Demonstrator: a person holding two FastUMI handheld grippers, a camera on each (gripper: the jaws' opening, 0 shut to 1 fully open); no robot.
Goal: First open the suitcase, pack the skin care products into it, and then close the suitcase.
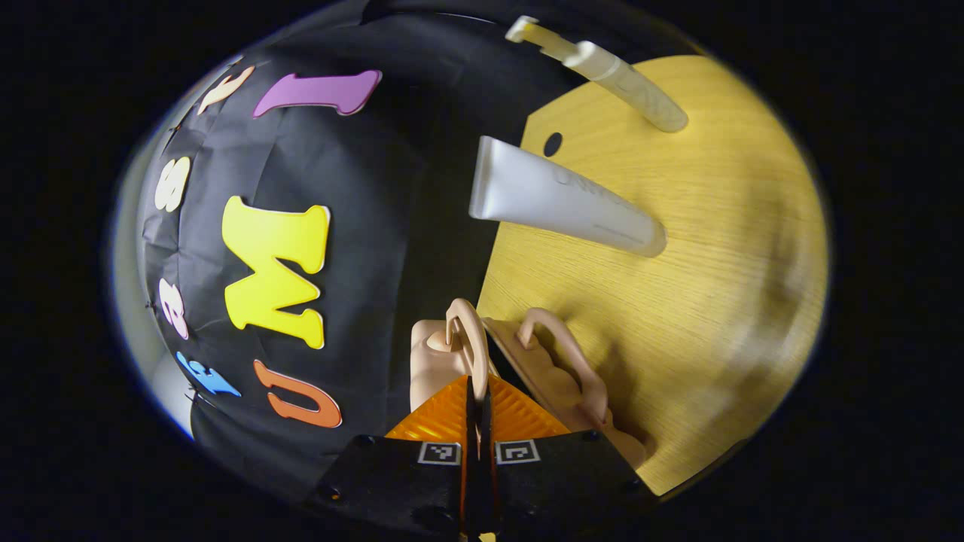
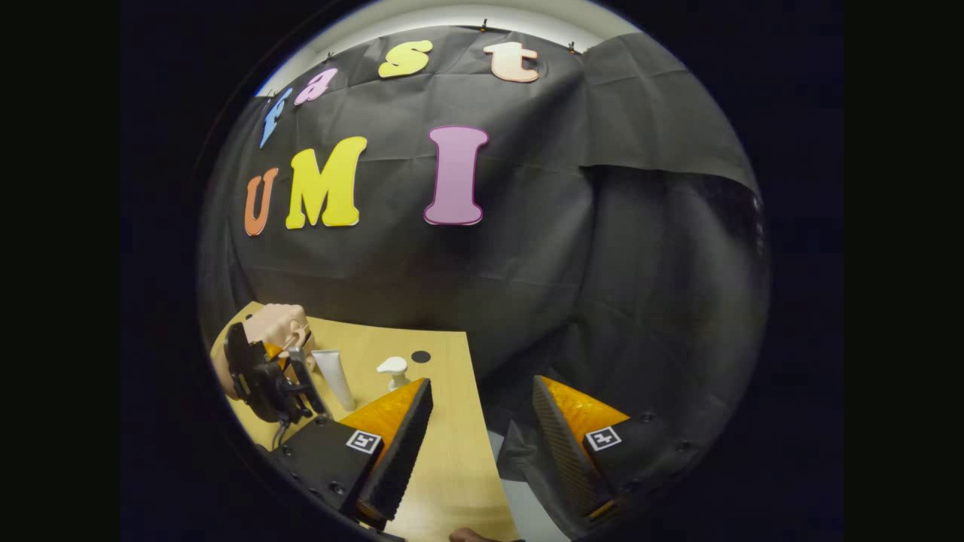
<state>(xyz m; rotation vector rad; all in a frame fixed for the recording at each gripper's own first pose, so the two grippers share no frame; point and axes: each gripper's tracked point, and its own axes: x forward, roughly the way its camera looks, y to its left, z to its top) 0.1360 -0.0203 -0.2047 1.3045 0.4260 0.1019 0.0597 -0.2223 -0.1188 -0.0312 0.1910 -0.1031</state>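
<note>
Your left gripper has its jaws closed on the pink suitcase handle, while your right gripper hangs wide open, empty, above the counter.

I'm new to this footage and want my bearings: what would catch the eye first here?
In the left gripper view, the left gripper has its orange fingers pressed together at a handle of the small pink suitcase, which lies on the wooden table. Beyond it on the table stand a white tube and a pump bottle. In the right gripper view, the right gripper is held wide open at the table's edge.
</note>
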